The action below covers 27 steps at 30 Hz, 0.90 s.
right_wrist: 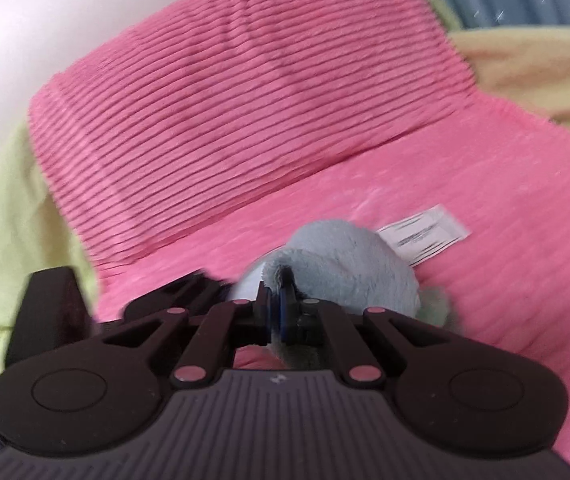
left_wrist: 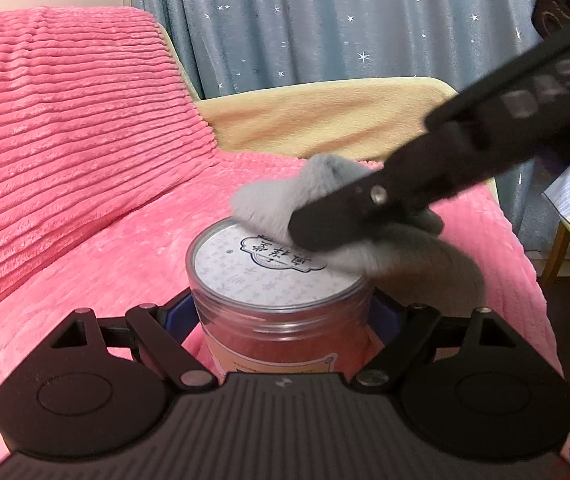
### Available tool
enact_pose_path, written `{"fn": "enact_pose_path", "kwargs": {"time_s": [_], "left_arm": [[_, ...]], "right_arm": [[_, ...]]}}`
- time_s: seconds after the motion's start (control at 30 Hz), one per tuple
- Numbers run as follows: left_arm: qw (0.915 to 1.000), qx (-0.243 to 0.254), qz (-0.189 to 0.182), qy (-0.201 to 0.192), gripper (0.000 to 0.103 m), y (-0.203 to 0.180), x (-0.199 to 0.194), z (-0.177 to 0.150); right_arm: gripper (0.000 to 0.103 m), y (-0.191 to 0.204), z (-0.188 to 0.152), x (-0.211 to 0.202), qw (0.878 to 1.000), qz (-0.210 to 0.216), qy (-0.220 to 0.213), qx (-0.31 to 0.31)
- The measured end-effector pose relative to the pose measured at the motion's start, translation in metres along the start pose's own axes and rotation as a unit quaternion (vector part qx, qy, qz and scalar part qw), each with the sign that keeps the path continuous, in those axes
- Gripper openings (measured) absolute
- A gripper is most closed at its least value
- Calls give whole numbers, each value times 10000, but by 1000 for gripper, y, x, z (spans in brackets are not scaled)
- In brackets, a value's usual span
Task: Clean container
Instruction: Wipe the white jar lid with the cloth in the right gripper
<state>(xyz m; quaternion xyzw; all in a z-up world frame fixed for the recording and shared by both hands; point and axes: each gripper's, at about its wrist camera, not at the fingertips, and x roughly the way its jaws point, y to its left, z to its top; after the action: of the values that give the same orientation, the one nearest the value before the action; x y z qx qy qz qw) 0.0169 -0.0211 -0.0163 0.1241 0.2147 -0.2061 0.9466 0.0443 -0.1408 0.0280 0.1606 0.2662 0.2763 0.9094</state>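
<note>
Pink ribbed blanket (left_wrist: 85,128), starry blue curtain (left_wrist: 325,20), beige cover (left_wrist: 325,116)

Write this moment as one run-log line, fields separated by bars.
left gripper: shut on jar | right gripper: shut on cloth | cloth on lid | jar upright on blanket

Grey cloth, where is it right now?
In the left wrist view, the grey cloth is pinched in the right gripper, pressed on the container lid's far-right edge.

The jar (left_wrist: 281,300) stood on the blanket (left_wrist: 125,272), a cloth (left_wrist: 285,200) on its lid (left_wrist: 269,268), the pillow (left_wrist: 65,120) behind-left; a tag (right_wrist: 425,236), seemingly paper, lay beyond the cloth.
</note>
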Motion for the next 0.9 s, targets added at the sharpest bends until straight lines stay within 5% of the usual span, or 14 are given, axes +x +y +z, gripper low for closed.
{"fn": "enact_pose_path", "kwargs": {"time_s": [0.2, 0.4, 0.6, 0.9], "left_arm": [[10000, -4, 25, 4, 85, -2, 1, 0], [10000, 16, 14, -6, 85, -2, 0, -1], [10000, -8, -33, -7, 85, -2, -1, -1], [10000, 0, -44, -6, 85, 4, 0, -1]], "right_arm": [[1, 7, -3, 4, 9994, 304, 131, 134], [1, -1, 4, 11, 9992, -284, -269, -111], [1, -14, 5, -8, 9990, -440, -126, -1], [1, -2, -8, -8, 9994, 257, 143, 193]]}}
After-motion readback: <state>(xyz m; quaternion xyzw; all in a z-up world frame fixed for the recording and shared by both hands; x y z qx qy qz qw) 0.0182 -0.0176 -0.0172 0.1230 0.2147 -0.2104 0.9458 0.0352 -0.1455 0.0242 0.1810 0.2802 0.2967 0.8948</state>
